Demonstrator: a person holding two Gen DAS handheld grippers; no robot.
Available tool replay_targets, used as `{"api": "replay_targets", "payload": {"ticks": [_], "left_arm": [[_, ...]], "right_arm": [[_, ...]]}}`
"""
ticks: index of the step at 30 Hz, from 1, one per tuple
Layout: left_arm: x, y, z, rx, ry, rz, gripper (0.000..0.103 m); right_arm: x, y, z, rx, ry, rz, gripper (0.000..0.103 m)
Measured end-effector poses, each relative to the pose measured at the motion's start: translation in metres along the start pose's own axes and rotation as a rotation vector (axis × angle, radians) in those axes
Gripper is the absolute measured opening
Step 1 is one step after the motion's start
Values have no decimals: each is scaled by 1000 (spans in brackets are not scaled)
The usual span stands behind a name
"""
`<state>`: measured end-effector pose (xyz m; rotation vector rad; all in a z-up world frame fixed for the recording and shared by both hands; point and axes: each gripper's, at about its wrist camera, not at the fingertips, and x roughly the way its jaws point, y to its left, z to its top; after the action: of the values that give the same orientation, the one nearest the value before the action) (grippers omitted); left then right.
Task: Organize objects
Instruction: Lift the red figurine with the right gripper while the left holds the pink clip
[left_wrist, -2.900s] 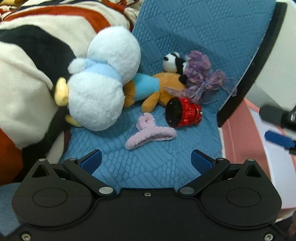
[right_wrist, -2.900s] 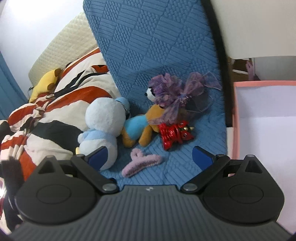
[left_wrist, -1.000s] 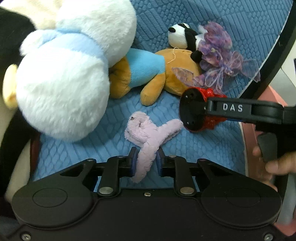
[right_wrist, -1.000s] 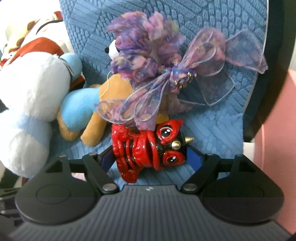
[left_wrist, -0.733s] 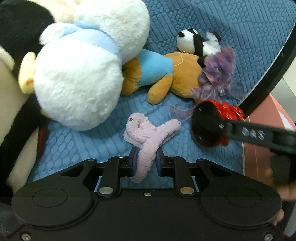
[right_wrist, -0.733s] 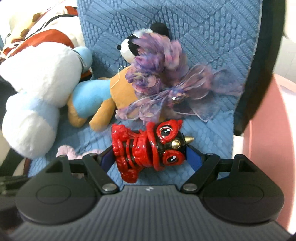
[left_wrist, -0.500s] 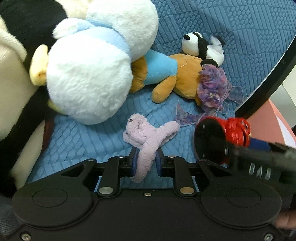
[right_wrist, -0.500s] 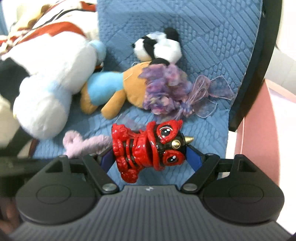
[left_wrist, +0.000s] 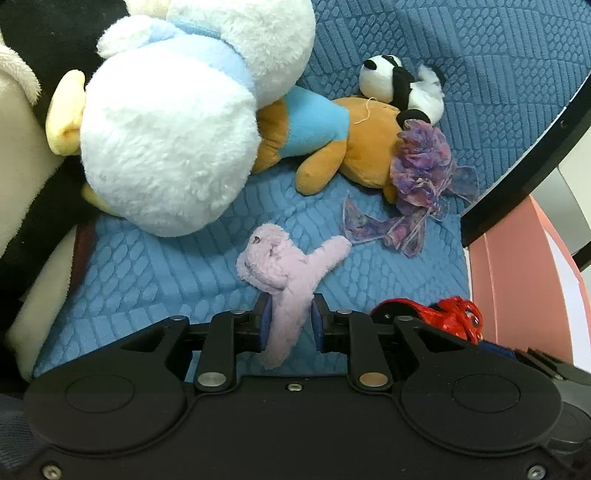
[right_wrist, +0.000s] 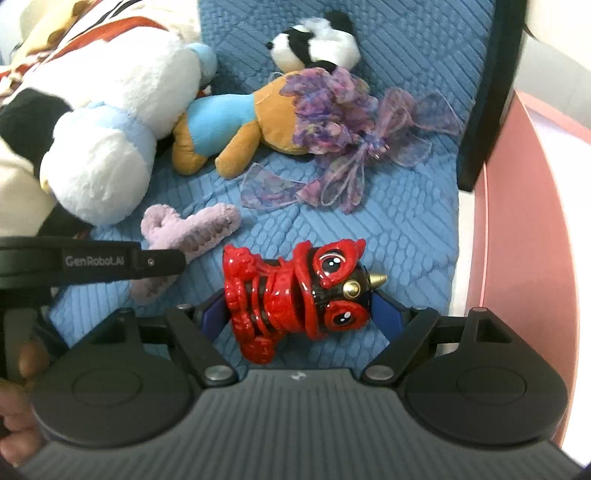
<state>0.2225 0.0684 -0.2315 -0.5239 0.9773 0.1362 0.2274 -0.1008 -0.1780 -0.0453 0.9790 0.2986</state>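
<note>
While both grippers hold loads above the quilted blue cushion (left_wrist: 155, 280) near its right edge, slips are the risk. Left gripper (left_wrist: 287, 322) pinches the fuzzy lilac clip (left_wrist: 291, 269) by one thin prong, so it could twist free. Right gripper (right_wrist: 301, 308) clamps the glossy, ridged red lion (right_wrist: 295, 291); hard lacquer may slide. Gauzy purple bow (right_wrist: 343, 147) lies by the plush toys (left_wrist: 166, 122).

I see even, soft indoor light, shadows faint. Strong fisheye bending at edges. Red toy (right_wrist: 299, 295) between my right fingers shows small glare. Hand (right_wrist: 18, 387) far left is blurred.
</note>
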Motion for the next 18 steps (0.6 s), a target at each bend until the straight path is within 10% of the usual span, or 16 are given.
{"api": "replay_targets", "payload": {"ticks": [11, 18], "left_arm": [[3, 5, 7, -56, 6, -22, 36], [2, 11, 8, -92, 8, -41, 38]], "right_arm": [[-26, -15, -2, 236, -42, 63, 88], [-40, -30, -7, 640, -97, 105, 88]]}}
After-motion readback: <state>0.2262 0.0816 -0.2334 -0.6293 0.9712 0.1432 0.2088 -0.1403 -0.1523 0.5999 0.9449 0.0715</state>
